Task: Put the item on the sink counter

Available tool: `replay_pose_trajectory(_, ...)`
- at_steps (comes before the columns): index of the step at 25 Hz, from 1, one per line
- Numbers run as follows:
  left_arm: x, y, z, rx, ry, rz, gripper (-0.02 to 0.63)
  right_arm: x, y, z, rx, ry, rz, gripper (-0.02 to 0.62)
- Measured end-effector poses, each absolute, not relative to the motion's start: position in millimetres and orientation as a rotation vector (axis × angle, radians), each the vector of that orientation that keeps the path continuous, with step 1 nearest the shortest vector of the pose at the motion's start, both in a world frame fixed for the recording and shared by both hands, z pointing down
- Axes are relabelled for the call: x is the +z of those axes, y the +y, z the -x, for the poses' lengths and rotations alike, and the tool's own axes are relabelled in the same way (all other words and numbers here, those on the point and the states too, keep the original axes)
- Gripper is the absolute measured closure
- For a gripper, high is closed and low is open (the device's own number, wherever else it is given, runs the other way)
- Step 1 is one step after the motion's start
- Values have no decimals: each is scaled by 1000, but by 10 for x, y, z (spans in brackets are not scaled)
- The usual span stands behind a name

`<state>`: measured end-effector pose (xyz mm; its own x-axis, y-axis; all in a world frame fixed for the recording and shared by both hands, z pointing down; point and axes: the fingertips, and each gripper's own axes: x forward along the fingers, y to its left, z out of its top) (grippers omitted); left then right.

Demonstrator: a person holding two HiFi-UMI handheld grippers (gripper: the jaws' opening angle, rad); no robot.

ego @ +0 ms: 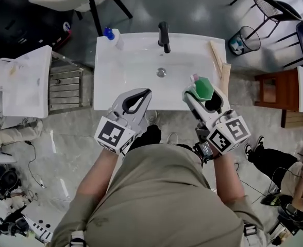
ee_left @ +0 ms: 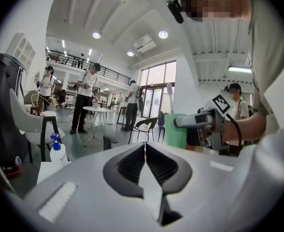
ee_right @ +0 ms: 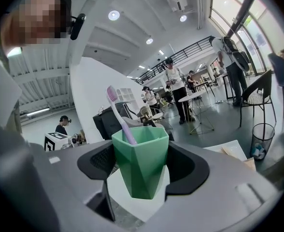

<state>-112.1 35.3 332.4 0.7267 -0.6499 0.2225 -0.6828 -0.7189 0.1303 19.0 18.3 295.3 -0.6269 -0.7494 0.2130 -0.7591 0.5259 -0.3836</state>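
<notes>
The green cup (ego: 203,86) is in the head view over the front right part of the white sink counter (ego: 125,60), clamped between the jaws of the right gripper (ego: 202,94). The left gripper (ego: 144,94) is held beside it at the front edge, and a black faucet (ego: 164,36) stands at the back.

In the left gripper view, the left gripper (ee_left: 145,151) has its jaws pressed together with nothing between them. The cup (ee_left: 175,129) shows from the side, off to the right.

The right gripper view shows what the head view only hints at. A purple toothbrush (ee_right: 118,112) leans inside the cup (ee_right: 139,153), and the pads (ee_right: 99,162) of the right gripper (ee_right: 141,170) press on both of its sides.
</notes>
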Motion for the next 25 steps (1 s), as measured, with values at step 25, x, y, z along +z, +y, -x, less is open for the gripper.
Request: replay_pose_trajectory(25, 3652, -567, 1306, 331, -920, -2735, 601, 3390, -1018, -139, 718, -2628, -1508, 279)
